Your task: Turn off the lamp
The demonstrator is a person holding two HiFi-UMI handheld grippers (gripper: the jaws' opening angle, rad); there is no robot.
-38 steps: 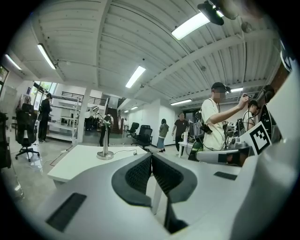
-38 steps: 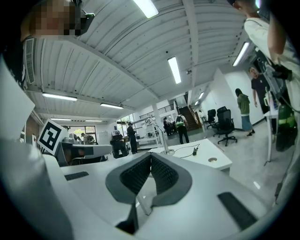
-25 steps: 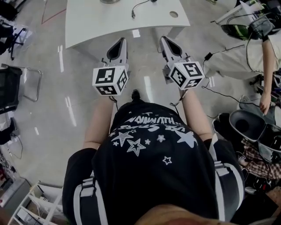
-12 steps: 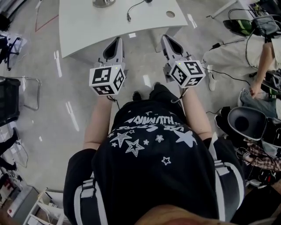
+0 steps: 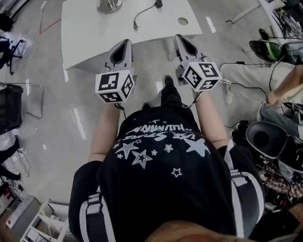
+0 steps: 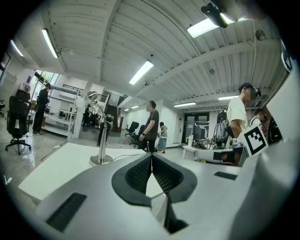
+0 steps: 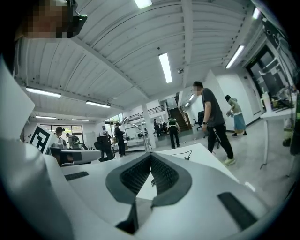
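Nearest to the person, the left gripper (image 5: 124, 42) and the right gripper (image 5: 182, 38) are both closed on nothing, and their ribbed black pads (image 6: 138, 174) meet at the tips inside smooth grey pointed shells. In front of them is a flat white table (image 5: 90, 33) with a small round hole (image 5: 182, 21) and a thin dark cable (image 5: 142, 11). The lamp (image 5: 110, 5) stands at the table's far side, with a round shiny metal base and a thin curved pole.

The head view looks steeply down from above the person onto the left gripper (image 5: 124, 43), right gripper (image 5: 182, 38) and the near edge of the table (image 5: 90, 33). Each gripper view looks level along its own jaws, low and close, across that table toward the far lamp (image 6: 102, 140). All three share table and lamp.
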